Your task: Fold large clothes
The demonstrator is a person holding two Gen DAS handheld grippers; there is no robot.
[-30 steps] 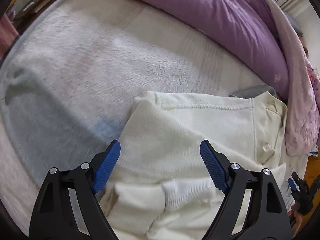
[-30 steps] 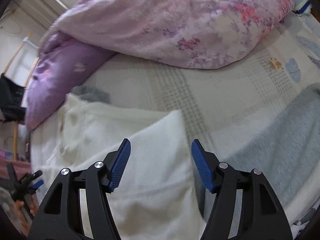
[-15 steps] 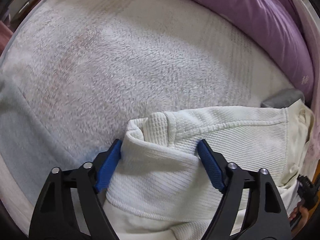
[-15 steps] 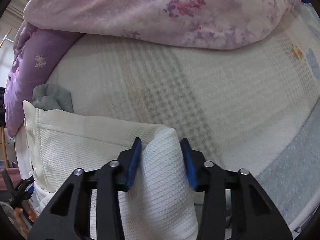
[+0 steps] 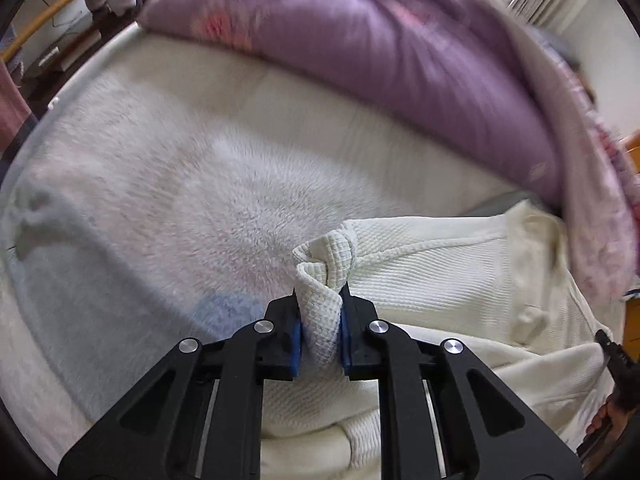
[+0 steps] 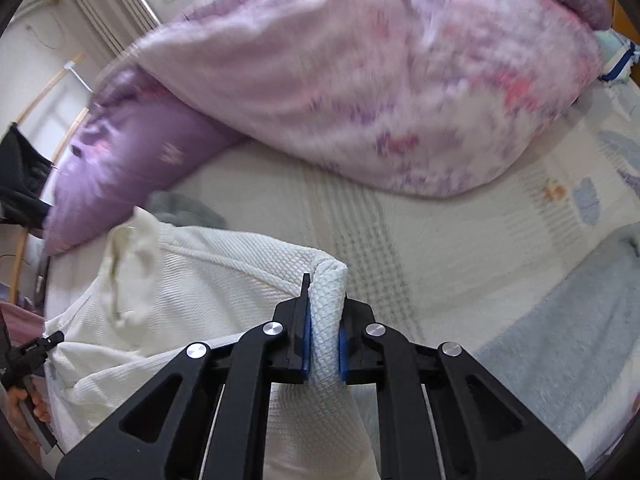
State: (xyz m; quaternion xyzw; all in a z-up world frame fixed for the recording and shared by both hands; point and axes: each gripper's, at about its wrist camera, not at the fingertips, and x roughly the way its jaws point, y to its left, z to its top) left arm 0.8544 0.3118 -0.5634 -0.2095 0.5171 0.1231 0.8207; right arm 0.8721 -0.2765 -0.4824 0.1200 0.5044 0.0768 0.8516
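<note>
A cream waffle-knit garment (image 5: 432,276) lies on the bed; it also shows in the right wrist view (image 6: 208,280). My left gripper (image 5: 319,338) is shut on a bunched corner of the garment, which sticks up between the blue pads. My right gripper (image 6: 323,340) is shut on another folded corner of the same garment. Both corners are lifted a little above the bed. The garment's collar end (image 6: 136,240) lies toward the purple duvet.
A purple duvet (image 5: 400,64) and a pink floral duvet (image 6: 380,80) are heaped along the far side. A white fuzzy blanket (image 5: 180,184) covers the bed on the left, a grey-blue one (image 6: 568,360) on the right. A grey cloth (image 6: 180,204) lies by the collar.
Both grippers went from open above the garment to shut on its corners. They have since risen, pulling the pinched fabric up.
</note>
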